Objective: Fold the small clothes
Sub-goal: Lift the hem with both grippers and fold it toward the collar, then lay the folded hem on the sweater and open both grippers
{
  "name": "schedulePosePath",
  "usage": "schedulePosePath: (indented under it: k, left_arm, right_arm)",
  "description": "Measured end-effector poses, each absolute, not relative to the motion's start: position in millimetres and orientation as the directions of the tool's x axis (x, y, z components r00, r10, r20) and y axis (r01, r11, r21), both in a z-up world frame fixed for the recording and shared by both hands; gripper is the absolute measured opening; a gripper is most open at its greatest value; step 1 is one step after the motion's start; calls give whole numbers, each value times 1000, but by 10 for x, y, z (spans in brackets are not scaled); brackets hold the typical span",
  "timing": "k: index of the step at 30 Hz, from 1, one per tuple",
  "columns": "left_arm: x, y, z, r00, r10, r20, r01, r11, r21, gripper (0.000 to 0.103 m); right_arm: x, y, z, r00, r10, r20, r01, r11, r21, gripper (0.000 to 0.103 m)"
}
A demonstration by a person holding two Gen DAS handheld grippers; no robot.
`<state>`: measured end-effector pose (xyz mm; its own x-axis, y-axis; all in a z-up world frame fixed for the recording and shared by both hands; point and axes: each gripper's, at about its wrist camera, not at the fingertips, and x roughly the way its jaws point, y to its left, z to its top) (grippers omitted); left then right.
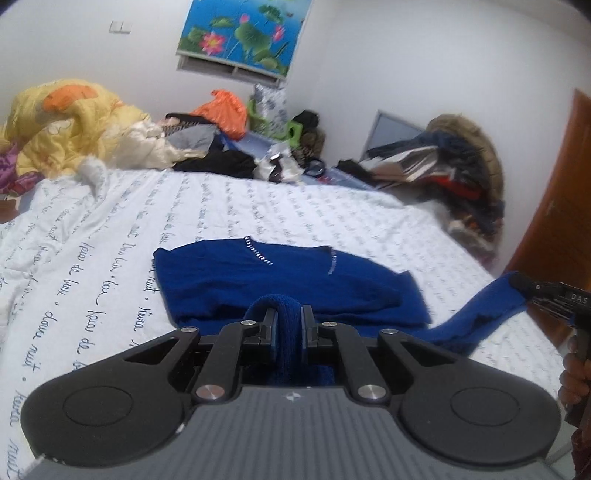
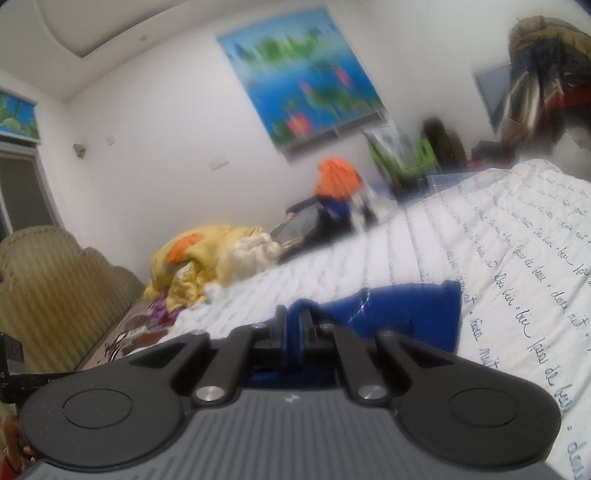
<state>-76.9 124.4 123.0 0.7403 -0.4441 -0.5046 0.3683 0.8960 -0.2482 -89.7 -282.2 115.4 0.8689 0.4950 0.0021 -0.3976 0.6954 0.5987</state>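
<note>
A blue sweater [image 1: 280, 284] is lying on a bed covered with a white bedspread [image 1: 92, 277] printed with lines of dark handwriting. The sweater is spread mostly flat near the front edge of the bed, with small silver studs showing near its neckline.

The left gripper [image 1: 289, 325] is closing its two fingers on a bunched ridge of the sweater's near edge, and the blue knit is standing up between them. The right gripper [image 2: 294, 328] is also clamping blue fabric between its fingers. Seen from the left camera, it is holding the end of a sleeve [image 1: 480, 314], which is stretching out to the right, lifted off the bedspread and away from the sweater's body.

Judging from this, the fold is in an early stage: the body is lying flat while one sleeve is being drawn out sideways. The next move probably calls for carrying the sleeve across onto the body while the left gripper is keeping the near edge from sliding. The knit looks soft and stretchy, so pulling too hard may drag the whole garment.

At the far side of the bed, a yellow quilt [image 1: 70, 122] is sitting in a heap beside a pile of clothes [image 1: 207, 147]. A lotus picture [image 1: 243, 33] is hanging on the white wall.
</note>
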Motion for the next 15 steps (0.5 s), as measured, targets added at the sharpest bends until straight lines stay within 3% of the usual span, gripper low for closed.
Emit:
schedulePosePath:
  k: [15]
  left_arm:
    - [640, 712, 984, 707, -313, -634, 283, 947, -153, 12]
  right_arm:
    - [478, -2709, 898, 891, 439, -115, -248, 684, 686, 6]
